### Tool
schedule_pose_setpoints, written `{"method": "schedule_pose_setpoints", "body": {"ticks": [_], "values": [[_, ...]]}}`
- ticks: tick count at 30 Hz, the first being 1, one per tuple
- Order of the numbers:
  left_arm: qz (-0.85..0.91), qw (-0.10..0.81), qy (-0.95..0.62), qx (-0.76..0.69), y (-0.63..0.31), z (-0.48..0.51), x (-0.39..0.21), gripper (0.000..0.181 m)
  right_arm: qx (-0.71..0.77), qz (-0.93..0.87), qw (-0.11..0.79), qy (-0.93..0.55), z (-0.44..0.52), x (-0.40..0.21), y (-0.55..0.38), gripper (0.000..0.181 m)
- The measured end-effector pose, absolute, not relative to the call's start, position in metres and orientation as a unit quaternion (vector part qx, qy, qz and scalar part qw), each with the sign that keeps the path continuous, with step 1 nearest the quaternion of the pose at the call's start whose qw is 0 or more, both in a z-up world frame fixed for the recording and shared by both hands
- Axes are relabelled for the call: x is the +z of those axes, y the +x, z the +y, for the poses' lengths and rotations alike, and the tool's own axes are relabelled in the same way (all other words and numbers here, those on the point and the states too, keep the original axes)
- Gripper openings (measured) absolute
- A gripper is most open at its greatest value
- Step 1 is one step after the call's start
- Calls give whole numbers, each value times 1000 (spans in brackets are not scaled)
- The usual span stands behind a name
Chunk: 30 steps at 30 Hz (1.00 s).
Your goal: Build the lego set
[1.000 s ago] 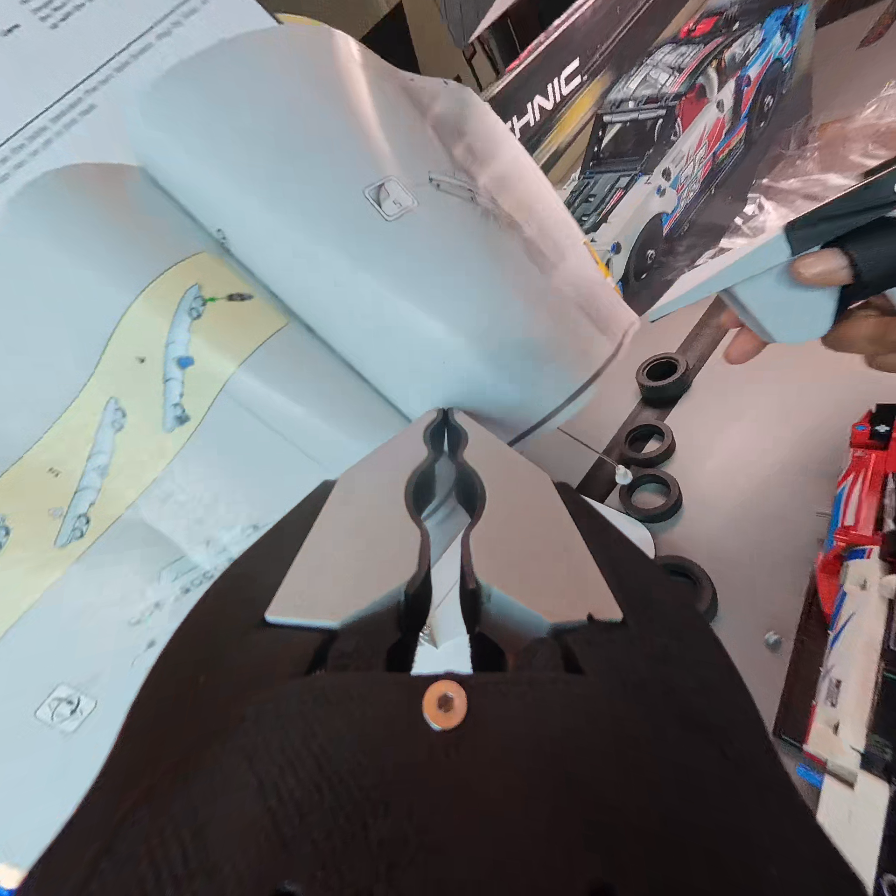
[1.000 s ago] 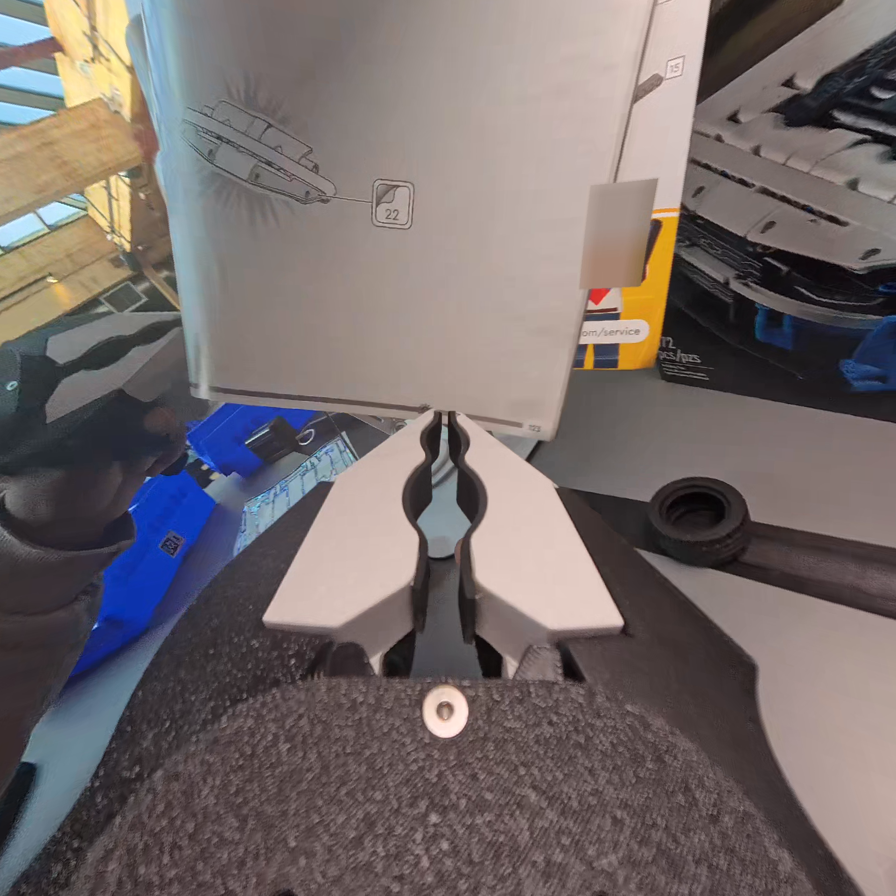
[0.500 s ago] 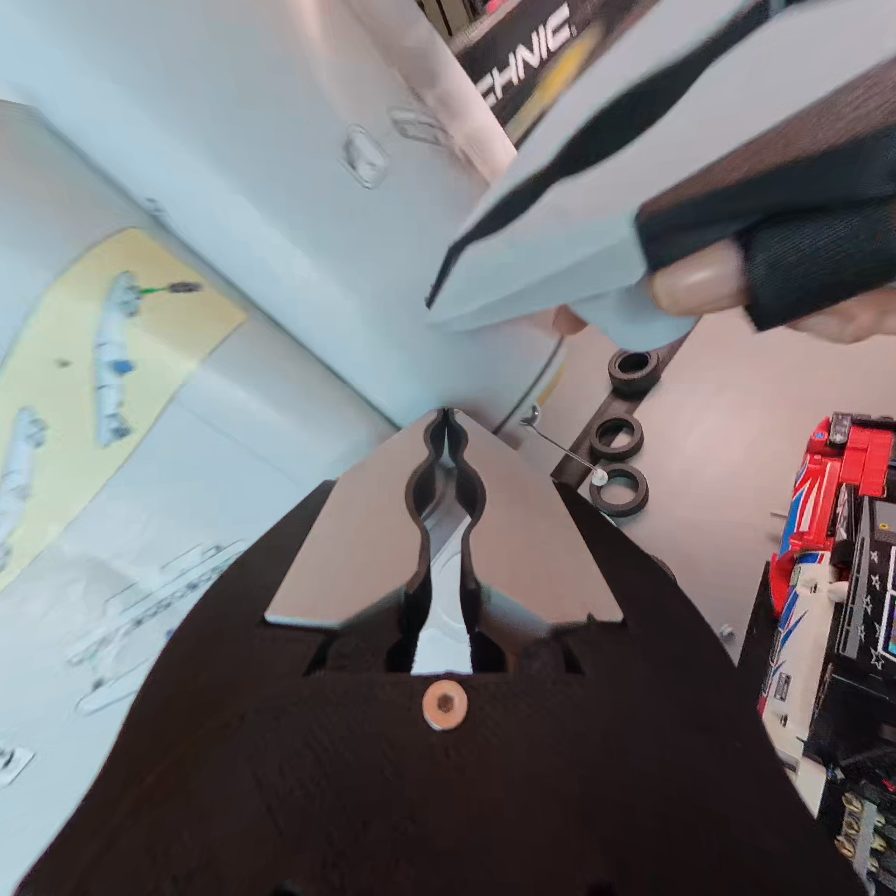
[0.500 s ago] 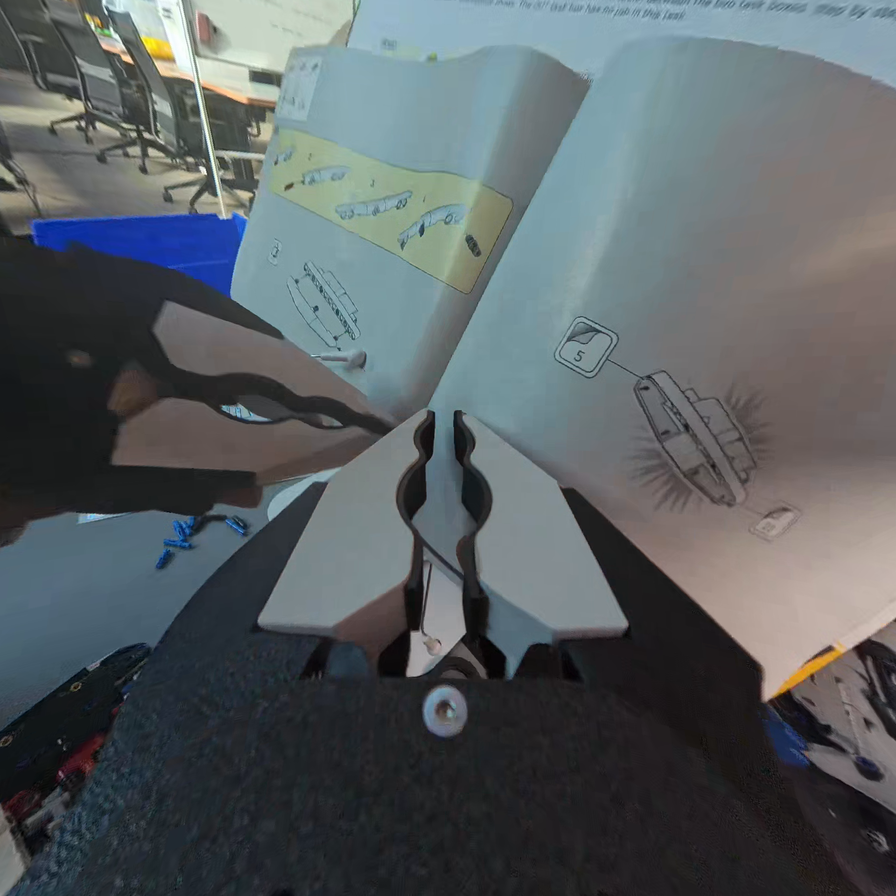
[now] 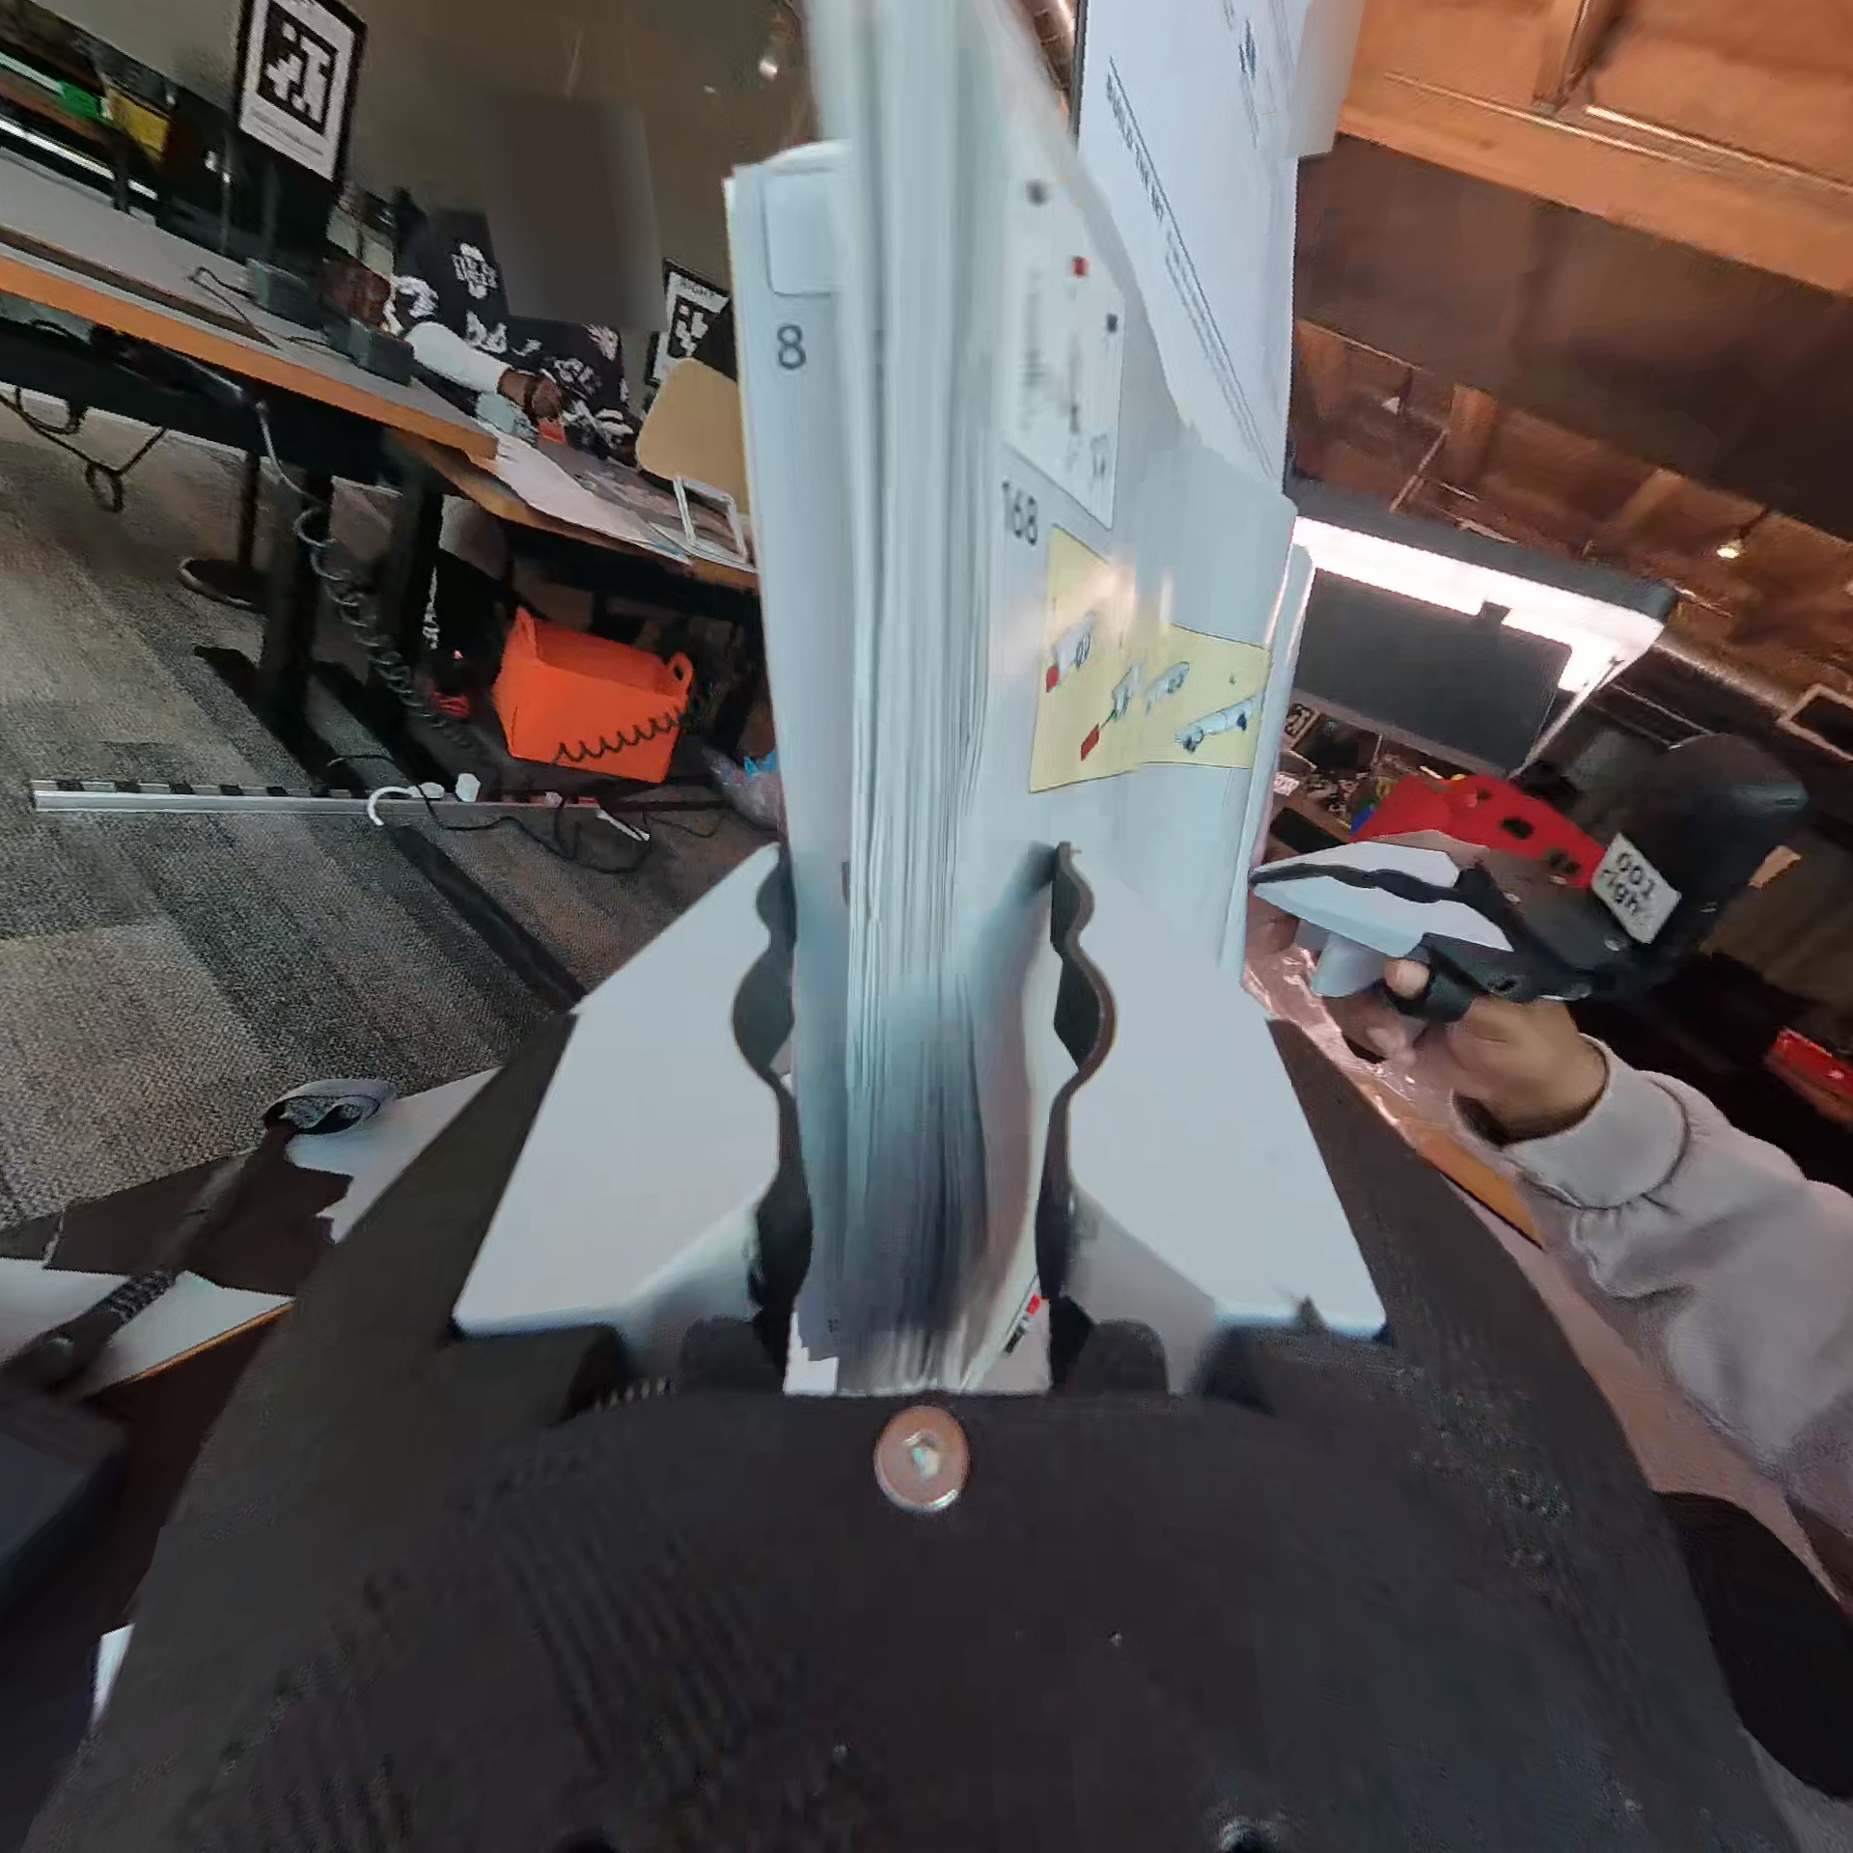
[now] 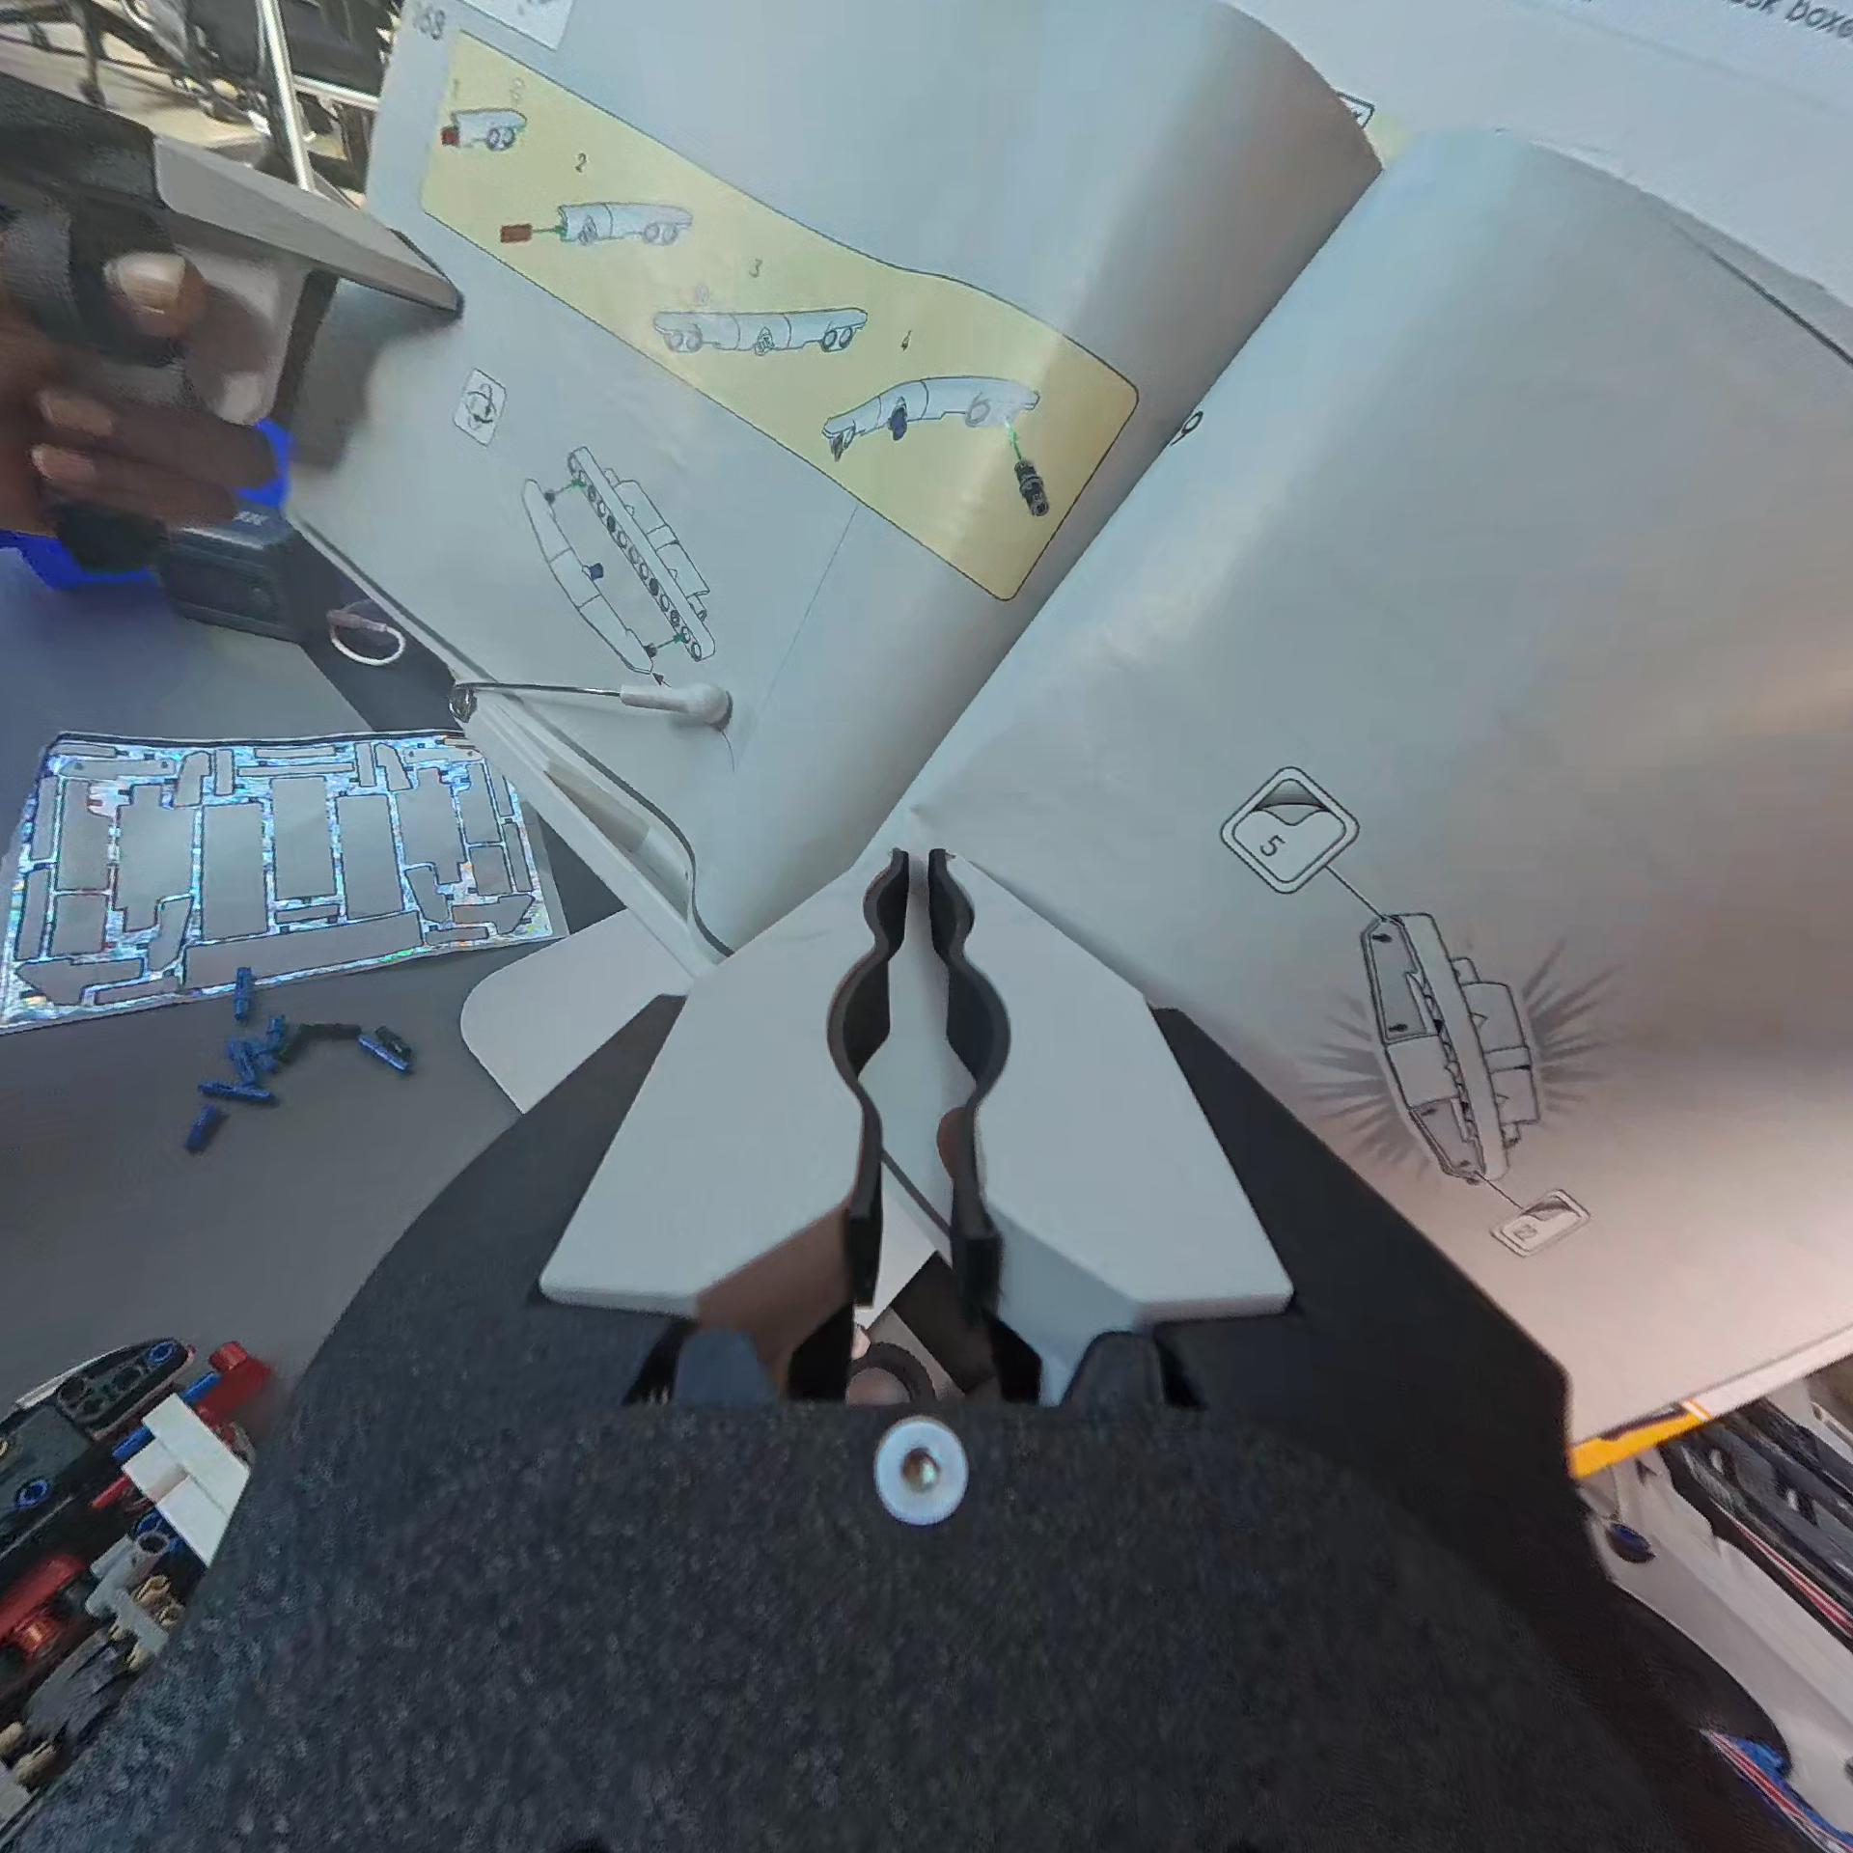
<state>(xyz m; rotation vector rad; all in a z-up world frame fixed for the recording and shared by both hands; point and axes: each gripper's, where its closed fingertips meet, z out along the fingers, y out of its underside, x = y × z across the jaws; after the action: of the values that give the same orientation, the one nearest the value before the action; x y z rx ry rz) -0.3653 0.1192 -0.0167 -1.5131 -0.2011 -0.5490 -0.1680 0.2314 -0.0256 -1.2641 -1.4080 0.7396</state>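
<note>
The instruction booklet [image 6: 1404, 521] stands open, with a yellow step strip on its left page and a line drawing on its right page. My left gripper [image 5: 922, 872] has its jaws spread around a thick stack of the booklet's pages [image 5: 902, 702] and grips them edge-on. It also shows blurred in the right wrist view [image 6: 301, 261], against the left page. My right gripper [image 6: 917, 862] is shut on the lower edge of the right page. In the left wrist view it [image 5: 1354, 892] touches that page's outer edge, held by a hand.
On the grey table [image 6: 150, 1203] lie a shiny sticker sheet [image 6: 271, 862], several loose blue pins [image 6: 241, 1073] and a partly built red, white and black model [image 6: 100, 1484]. The set's box [image 6: 1725, 1504] is at lower right. Desks and an orange bin [image 5: 592, 712] stand behind. One gripper's finger ends stand about 25 cm off the other's.
My left gripper opened from shut and now has a thick stack of pages between its jaws; its view swung up from the table to the room. My right gripper stays on its page.
</note>
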Motion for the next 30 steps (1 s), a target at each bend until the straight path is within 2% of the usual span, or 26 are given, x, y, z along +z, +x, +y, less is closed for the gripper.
{"method": "schedule_pose_setpoints", "body": {"ticks": [1, 3, 5, 8, 9, 11, 15, 16, 23, 30], "values": [[-96, 685, -686, -223, -373, 119, -20, 48, 309, -592, 528, -525, 228, -24, -168, 2], [-99, 685, -700, -177, -389, 115, -20, 47, 304, -599, 527, -521, 222, -24, -171, 2], [-96, 668, -718, -169, -397, 114, -25, 81, 291, -606, 527, -520, 218, -26, -175, 3], [-81, 613, -756, -213, -393, 121, -48, 98, 275, -612, 526, -522, 215, -32, -179, 3], [-66, 606, -759, -229, -388, 123, -52, 95, 271, -613, 525, -524, 215, -34, -180, 3], [-18, 621, -738, -261, -375, 123, -43, 57, 264, -614, 525, -527, 216, -36, -180, 3], [17, 631, -728, -268, -372, 107, -31, 13, 260, -610, 525, -533, 218, -36, -179, 0], [13, 631, -729, -265, -373, 102, -28, 6, 258, -610, 526, -533, 218, -36, -181, 0], [1, 625, -759, -183, -392, 69, -23, 2, 229, -616, 538, -528, 206, -41, -198, 0], [-25, 625, -763, -167, -399, 59, -27, 3, 198, -615, 543, -536, 214, -47, -198, 0]]}}
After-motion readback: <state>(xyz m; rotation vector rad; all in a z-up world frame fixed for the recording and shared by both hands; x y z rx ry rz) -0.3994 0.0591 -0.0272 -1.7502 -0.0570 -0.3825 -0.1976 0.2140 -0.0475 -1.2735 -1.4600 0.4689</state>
